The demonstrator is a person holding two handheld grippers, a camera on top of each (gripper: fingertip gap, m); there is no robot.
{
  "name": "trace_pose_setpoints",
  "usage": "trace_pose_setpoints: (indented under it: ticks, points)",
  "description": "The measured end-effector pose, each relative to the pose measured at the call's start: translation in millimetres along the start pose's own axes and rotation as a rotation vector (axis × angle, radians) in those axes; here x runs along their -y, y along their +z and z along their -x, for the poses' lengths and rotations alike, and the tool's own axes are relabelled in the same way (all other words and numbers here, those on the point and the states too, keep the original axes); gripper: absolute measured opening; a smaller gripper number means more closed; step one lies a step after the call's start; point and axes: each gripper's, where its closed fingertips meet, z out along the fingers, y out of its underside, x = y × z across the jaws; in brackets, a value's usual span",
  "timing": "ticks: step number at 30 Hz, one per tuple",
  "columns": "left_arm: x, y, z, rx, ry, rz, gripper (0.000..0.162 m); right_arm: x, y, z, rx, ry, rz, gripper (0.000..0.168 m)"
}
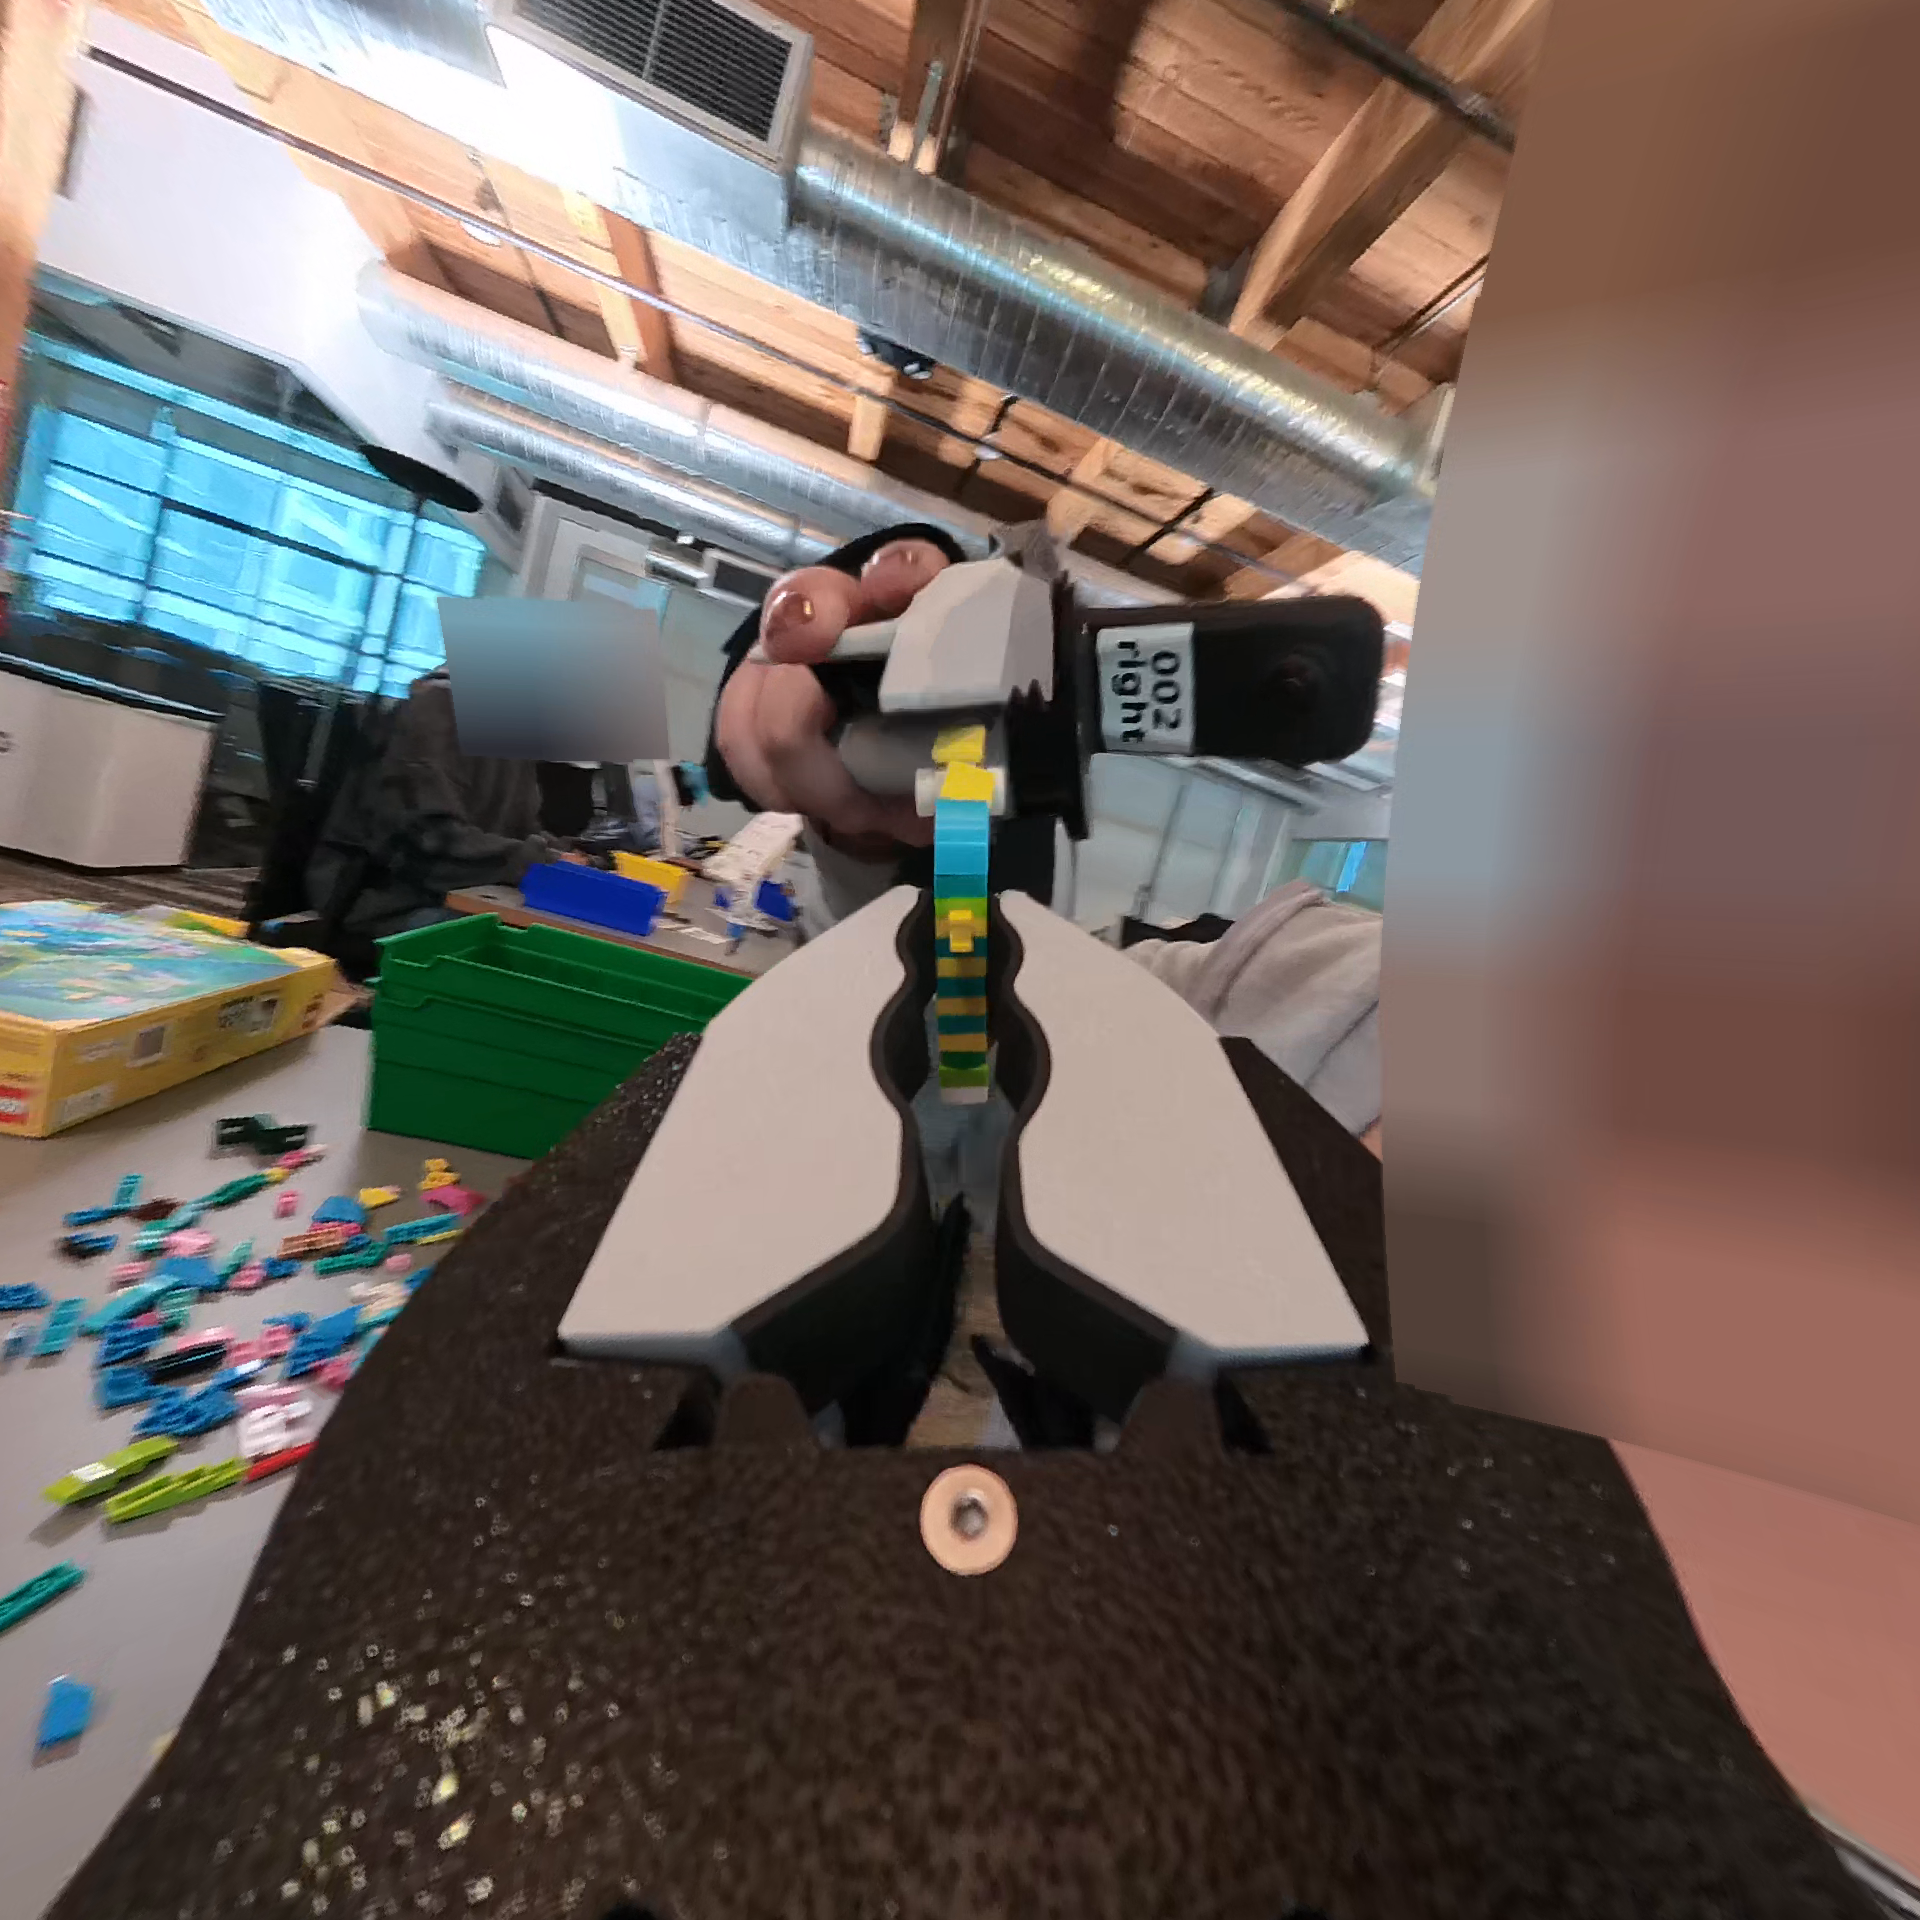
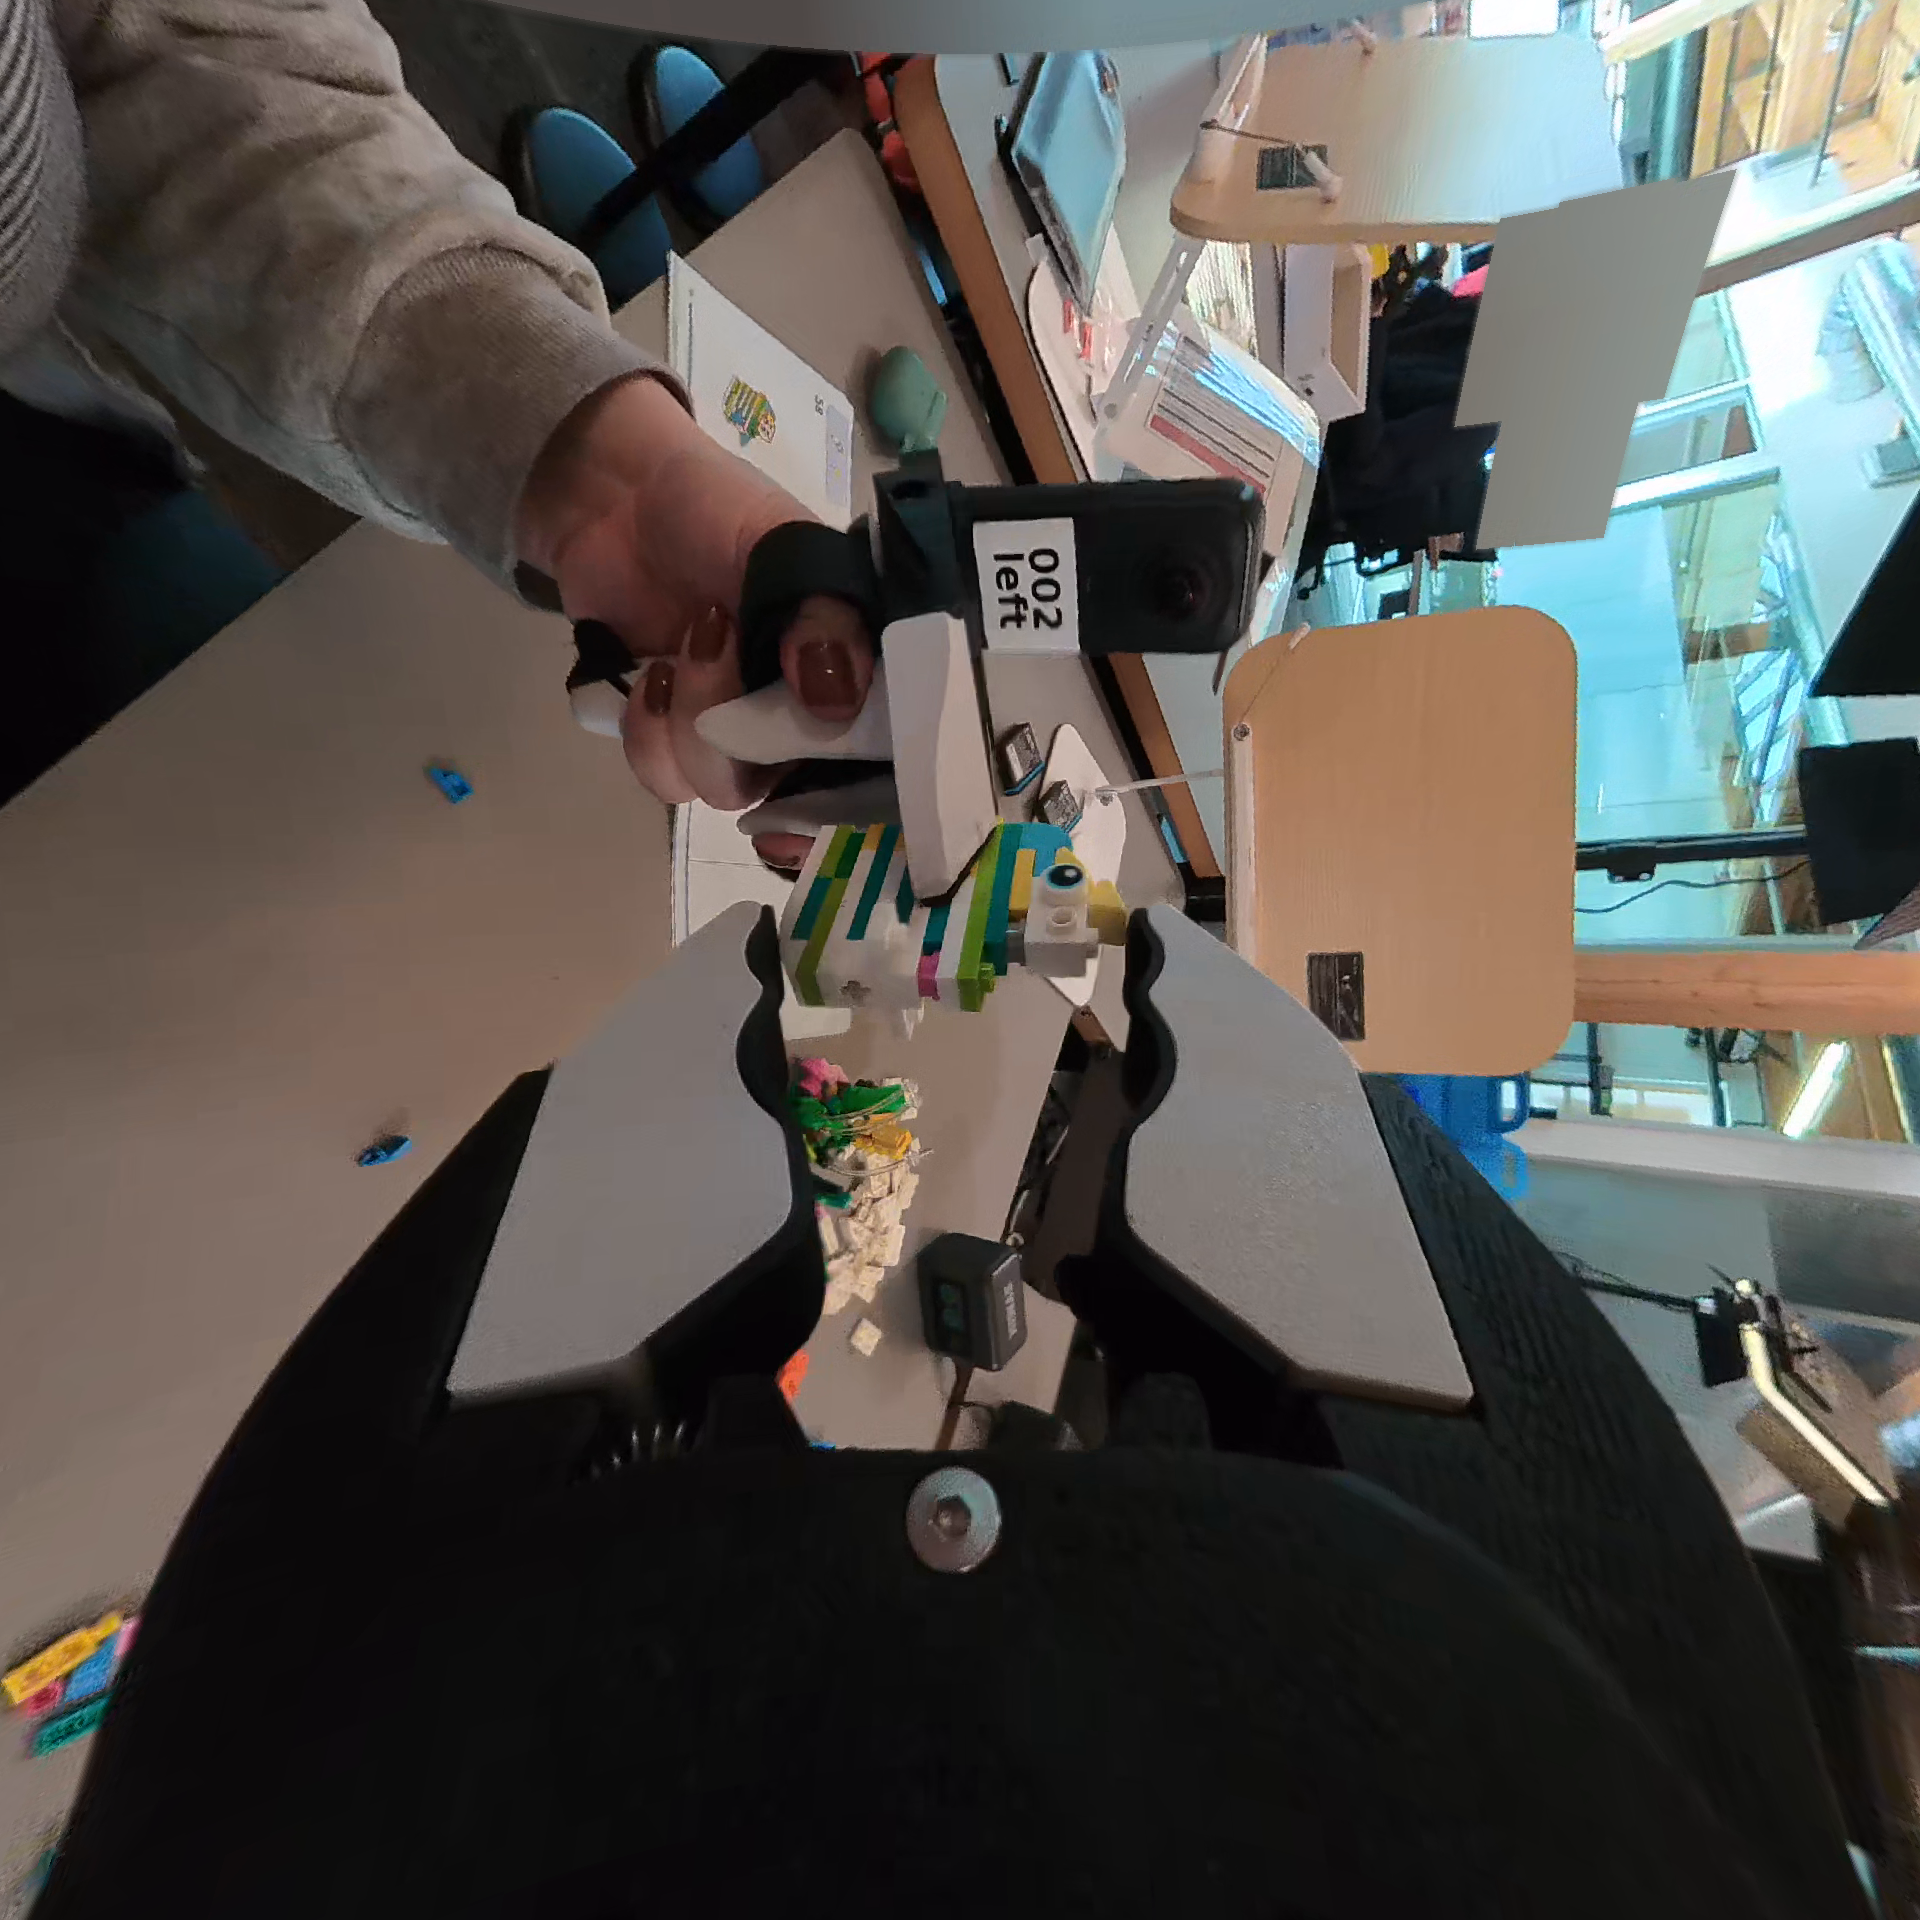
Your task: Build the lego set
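Observation:
A striped lego fish model (image 1: pixel 961 997) in teal, green, yellow and white is clamped between the fingers of my left gripper (image 1: pixel 961 914), held up in the air and seen edge-on. In the right wrist view the model (image 2: pixel 862 935) shows side-on, with an eye and a yellow snout at its right end. There the left gripper (image 2: pixel 945 883), held by a hand, grips its middle. My right gripper (image 2: pixel 945 935) is open, its fingertips flanking the model's two ends. It also shows in the left wrist view (image 1: pixel 940 727) at the model's top end.
Many loose bricks (image 1: pixel 208 1299) lie on the grey table (image 2: pixel 260 883). A yellow lego box (image 1: pixel 135 1029) and stacked green bins (image 1: pixel 499 1029) stand behind them. An instruction booklet (image 2: pixel 769 405), a pile of small bricks (image 2: pixel 862 1164) and a black device (image 2: pixel 971 1314) lie below the model. My two grippers' fingertips are within a few centimetres of each other.

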Motion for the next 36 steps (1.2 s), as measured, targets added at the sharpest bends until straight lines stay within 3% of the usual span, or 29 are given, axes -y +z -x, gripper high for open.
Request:
trace_pose_setpoints:
  ticks: [5, 12, 16, 21, 25, 32, 36]
  points:
    - [0, -6, 19, 0.199, 0.224, 0.041, 0.008, -7, -12, -6, -0.008, 0.125, -0.030, 0.073]
    - [22, -22, 31, 0.738, 1.102, 0.165, 0.008, -2, -21, -8, -0.135, 0.142, -0.042, 0.073]
    - [22, -19, 12, 0.767, 1.503, 0.163, 0.008, 2, -21, -7, -0.121, 0.372, -0.125, 0.070]
    - [5, -9, -5, 0.714, 1.920, 0.203, 0.008, 7, -23, 3, 0.120, 0.755, -0.304, 0.070]
    - [-5, -3, -8, 0.672, 2.006, 0.225, 0.007, 11, -27, 9, 0.252, 0.855, -0.383, 0.063]
    - [-4, -4, -8, 0.676, 2.027, 0.238, 0.008, 12, -32, 5, 0.220, 0.833, -0.407, 0.059]
    - [-1, -8, 6, 0.756, 1.985, 0.284, 0.008, 6, -31, 1, 0.123, 0.770, -0.378, 0.060]
